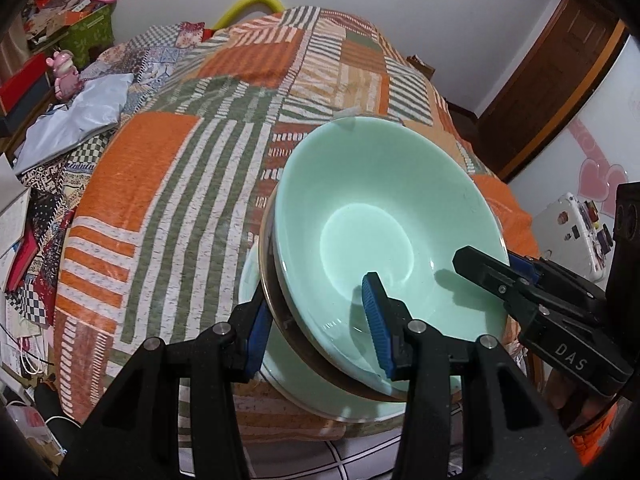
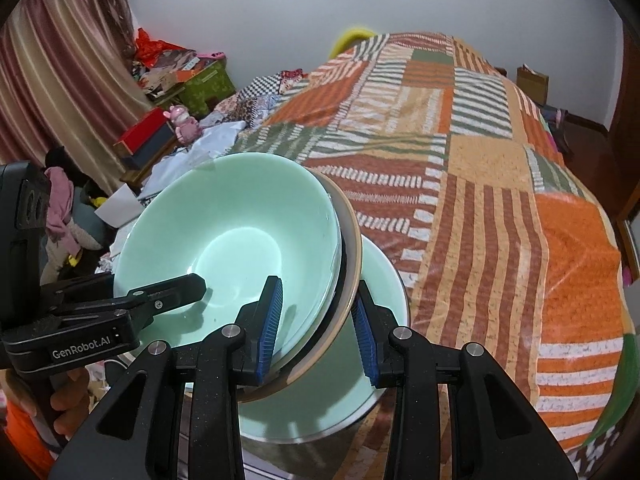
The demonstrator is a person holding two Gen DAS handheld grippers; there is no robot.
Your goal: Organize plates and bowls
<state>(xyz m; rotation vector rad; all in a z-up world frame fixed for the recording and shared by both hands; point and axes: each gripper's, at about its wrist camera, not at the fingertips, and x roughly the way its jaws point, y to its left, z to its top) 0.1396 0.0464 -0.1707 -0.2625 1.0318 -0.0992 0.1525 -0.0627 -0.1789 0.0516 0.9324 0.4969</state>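
Together we had the mint-green bowl sitting in a small stack: beneath it a plate with a tan rim, and under that a pale green plate, all resting near the close edge of the patchwork bedspread. We judged the nesting to be the point of the task, with the deep piece on top and the flat ones below, so the pile could be handled as one. Our left gripper straddled the stack's near-left rim, one blue pad inside the bowl and the other outside against the tan-rimmed plate; the jaws were closed down to about the thickness of the rims, and we read this as a grasp on the bowl and the plate under it. Our right gripper did the same on the opposite side, its inner pad in the bowl and its outer pad beyond the tan rim, over the pale green plate. Holding both sides likely kept the pile level. Further out lay a pink figurine, a green box and striped curtains.
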